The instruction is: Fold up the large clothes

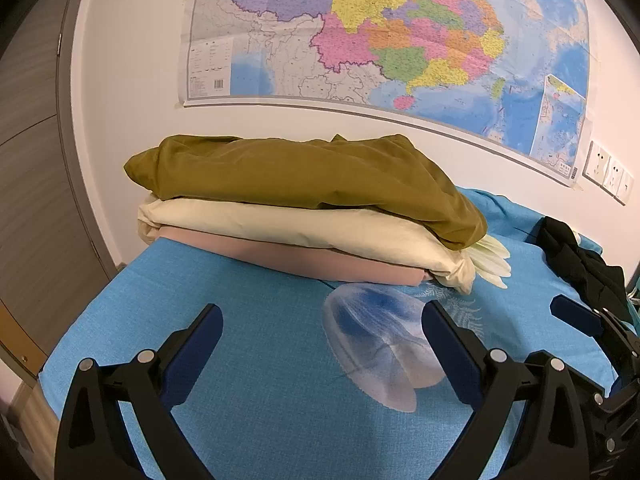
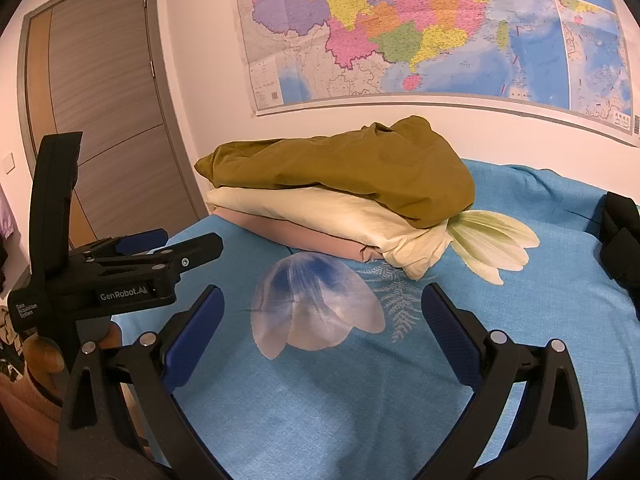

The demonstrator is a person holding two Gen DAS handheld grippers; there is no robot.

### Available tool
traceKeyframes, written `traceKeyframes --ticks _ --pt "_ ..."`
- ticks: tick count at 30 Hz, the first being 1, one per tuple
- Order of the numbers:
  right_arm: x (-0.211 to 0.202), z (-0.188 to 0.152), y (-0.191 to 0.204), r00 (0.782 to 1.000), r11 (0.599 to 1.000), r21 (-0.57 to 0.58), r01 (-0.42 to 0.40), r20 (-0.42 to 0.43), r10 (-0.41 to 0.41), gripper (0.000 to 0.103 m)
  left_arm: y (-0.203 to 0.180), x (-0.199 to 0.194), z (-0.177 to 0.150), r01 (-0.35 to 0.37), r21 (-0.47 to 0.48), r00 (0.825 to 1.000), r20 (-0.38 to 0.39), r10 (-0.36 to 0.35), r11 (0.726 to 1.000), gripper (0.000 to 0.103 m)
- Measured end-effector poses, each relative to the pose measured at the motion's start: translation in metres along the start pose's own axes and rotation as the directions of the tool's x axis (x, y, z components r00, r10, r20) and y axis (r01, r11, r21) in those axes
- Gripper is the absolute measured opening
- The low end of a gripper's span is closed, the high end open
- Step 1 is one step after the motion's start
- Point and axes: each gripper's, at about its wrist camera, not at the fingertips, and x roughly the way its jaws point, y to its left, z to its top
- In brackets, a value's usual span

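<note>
Left wrist cam first: the left gripper (image 1: 322,322) hangs low over the blue bedsheet (image 1: 256,400) with its blue-padded jaws spread wide apart, nothing between them, just the big pale flower print (image 1: 376,344) on the sheet showing in the gap. Further back, up against the white wall, there's a neat stack of folded clothes: an olive-green garment (image 1: 304,176) on top, a cream one (image 1: 304,232) under it, and a pinkish-tan one (image 1: 320,264) at the bottom. Over at the right edge a crumpled black garment (image 1: 580,256) lies on the sheet, well apart from the stack, and part of the right gripper (image 1: 576,318) pokes in just below it. A big colourful map (image 1: 400,36) hangs on the wall above the stack, wall sockets (image 1: 608,174) sit off to the right, and a grey-brown door (image 1: 32,160) is on the left. Right wrist cam: the right gripper (image 2: 322,302) is also wide open and empty, hovering over the same sheet (image 2: 360,400) near the flower print (image 2: 316,304). The left gripper (image 2: 152,258) shows side-on at the left, its body marked GenRobot.AI. Same stack ahead: olive (image 2: 352,168), cream (image 2: 340,216), pinkish-tan (image 2: 320,240). The black garment (image 2: 620,240) sits at the far right edge, partly cut off. Map (image 2: 420,28) on the wall, door (image 2: 108,100) on the left.
</note>
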Motion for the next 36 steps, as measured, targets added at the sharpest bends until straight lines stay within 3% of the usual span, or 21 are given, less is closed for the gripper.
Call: traceKeyframes --ticks 36 --pt "0.0005 -0.0006 0.0023 1.000 1.000 0.005 0.000 0.004 0.000 0.097 -0.0017 -0.0005 -0.0013 -0.003 0.002 1.000 -0.004 0.003 1.000 0.096"
